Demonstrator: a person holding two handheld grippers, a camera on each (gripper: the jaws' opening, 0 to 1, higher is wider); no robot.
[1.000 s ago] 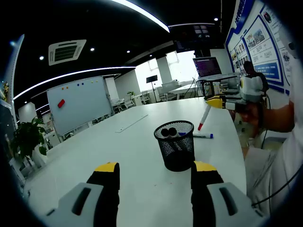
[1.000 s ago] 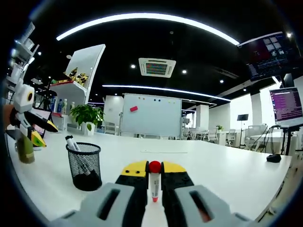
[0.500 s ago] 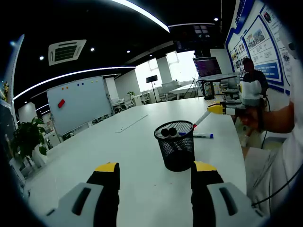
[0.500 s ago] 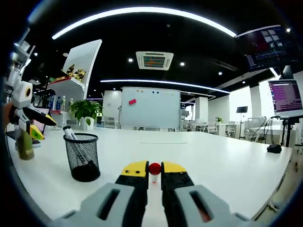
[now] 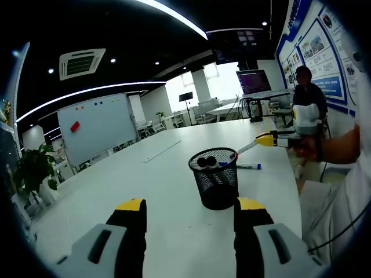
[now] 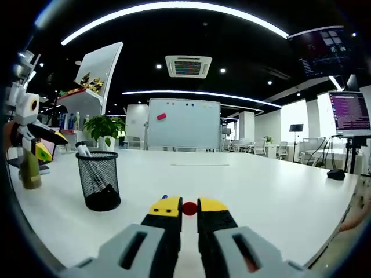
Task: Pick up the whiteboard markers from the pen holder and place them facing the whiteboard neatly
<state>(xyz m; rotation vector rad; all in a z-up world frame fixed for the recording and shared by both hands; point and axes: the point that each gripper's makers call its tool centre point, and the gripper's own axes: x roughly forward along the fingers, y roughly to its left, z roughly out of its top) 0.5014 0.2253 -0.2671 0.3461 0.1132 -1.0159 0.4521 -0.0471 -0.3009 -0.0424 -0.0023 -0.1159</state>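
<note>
A black mesh pen holder (image 5: 213, 179) stands on the white table (image 5: 162, 191) with dark-capped markers (image 5: 207, 162) in it. My left gripper (image 5: 189, 205) is open just short of the holder, nothing between its jaws. My right gripper (image 5: 264, 139) is beyond the holder, shut on a red-capped marker (image 5: 242, 150) held low and nearly flat. A blue marker (image 5: 248, 167) lies on the table under it. In the right gripper view the red cap (image 6: 189, 208) pokes out between the shut jaws of my right gripper (image 6: 189, 204), pointing at the whiteboard (image 6: 184, 124). The holder (image 6: 98, 179) and left gripper (image 6: 49, 143) are at the left.
The whiteboard (image 5: 95, 124) stands past the table's far end, a potted plant (image 5: 33, 168) beside it. A thin strip (image 5: 161, 150) lies mid-table. A person (image 5: 307, 87) and a laptop on a stand (image 5: 255, 81) are at the back right. A small black object (image 6: 335, 174) sits on the table.
My right gripper has come down and levelled out, so the red-capped marker went from steeply tilted to nearly flat over the table. The left gripper and holder have not moved.
</note>
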